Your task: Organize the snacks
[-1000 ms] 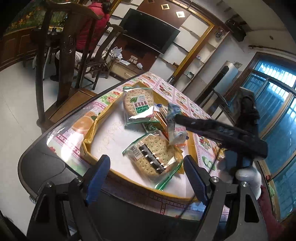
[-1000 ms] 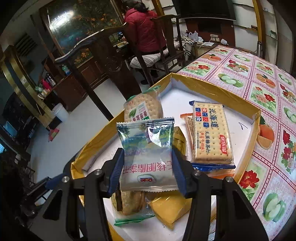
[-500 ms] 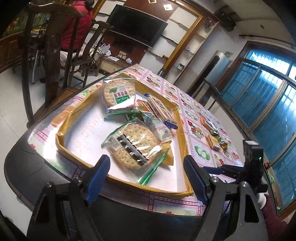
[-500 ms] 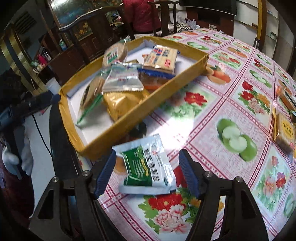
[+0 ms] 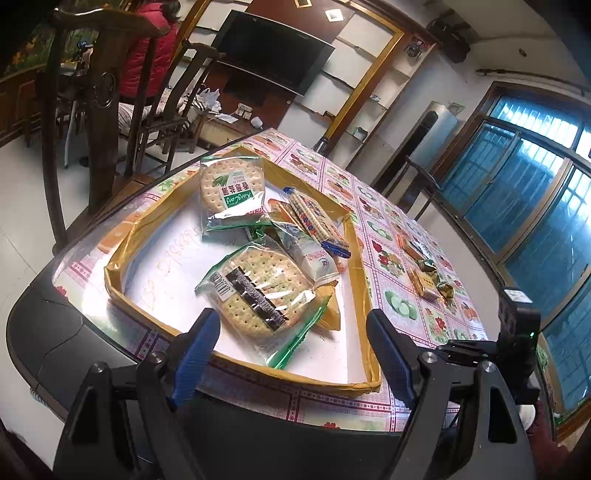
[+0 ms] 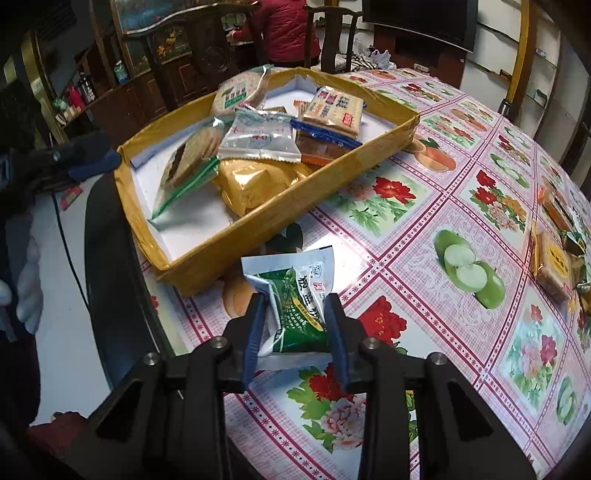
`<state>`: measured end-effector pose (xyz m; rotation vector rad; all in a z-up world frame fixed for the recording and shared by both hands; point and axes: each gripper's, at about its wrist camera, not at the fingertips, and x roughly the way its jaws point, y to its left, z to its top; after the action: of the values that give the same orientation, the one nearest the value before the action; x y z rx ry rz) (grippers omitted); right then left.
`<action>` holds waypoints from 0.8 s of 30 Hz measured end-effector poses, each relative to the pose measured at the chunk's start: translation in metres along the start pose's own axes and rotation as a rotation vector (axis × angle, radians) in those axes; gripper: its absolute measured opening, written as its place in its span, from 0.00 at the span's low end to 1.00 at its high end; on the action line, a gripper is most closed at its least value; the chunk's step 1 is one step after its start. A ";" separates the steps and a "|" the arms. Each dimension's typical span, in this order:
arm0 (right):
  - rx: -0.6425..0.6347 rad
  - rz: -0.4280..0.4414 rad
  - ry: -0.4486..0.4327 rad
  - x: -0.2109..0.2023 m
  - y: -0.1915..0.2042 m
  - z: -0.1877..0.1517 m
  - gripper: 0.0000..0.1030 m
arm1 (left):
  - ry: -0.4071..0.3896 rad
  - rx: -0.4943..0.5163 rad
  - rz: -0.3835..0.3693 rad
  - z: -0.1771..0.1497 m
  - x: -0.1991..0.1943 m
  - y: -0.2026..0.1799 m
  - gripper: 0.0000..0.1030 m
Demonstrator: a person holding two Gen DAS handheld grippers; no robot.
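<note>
My right gripper (image 6: 295,301) is closing on a green and white snack packet (image 6: 295,295). Its blue pads press the packet's sides and crumple it, low over the floral tablecloth just outside the yellow tray (image 6: 280,206). The tray holds a round cracker pack (image 6: 192,155), a silver packet (image 6: 258,136), a yellow packet (image 6: 255,184) and a square cracker pack (image 6: 332,107). My left gripper (image 5: 291,321) hangs open over the tray's near rim (image 5: 236,354), with nothing held. The round cracker pack (image 5: 258,291) lies just beyond its fingers.
Several loose snacks (image 6: 554,266) lie on the table's far right, seen as a small snack pile (image 5: 424,273) in the left wrist view. Dark wooden chairs (image 5: 99,110) stand beyond the table. A person in a red jacket (image 6: 284,26) sits at the back.
The right gripper left the silver packet in the tray, moved out over the tablecloth, stood open around the green and white packet, then closed on it. The left gripper barely moved.
</note>
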<state>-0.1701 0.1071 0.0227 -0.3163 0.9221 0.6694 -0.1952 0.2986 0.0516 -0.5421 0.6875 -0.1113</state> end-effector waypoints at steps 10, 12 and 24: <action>0.055 0.020 -0.120 -0.032 0.002 0.027 0.02 | -0.012 -0.027 -0.012 0.001 -0.004 0.013 0.79; 0.046 0.020 -0.147 -0.037 0.004 0.040 0.02 | -0.015 -0.025 -0.011 0.000 -0.005 0.013 0.79; 0.022 0.049 -0.168 0.002 0.029 0.108 0.02 | -0.053 -0.038 0.062 0.001 -0.016 0.020 0.79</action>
<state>-0.1204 0.1855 0.0841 -0.2152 0.7780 0.7192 -0.2080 0.3207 0.0513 -0.5579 0.6549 -0.0258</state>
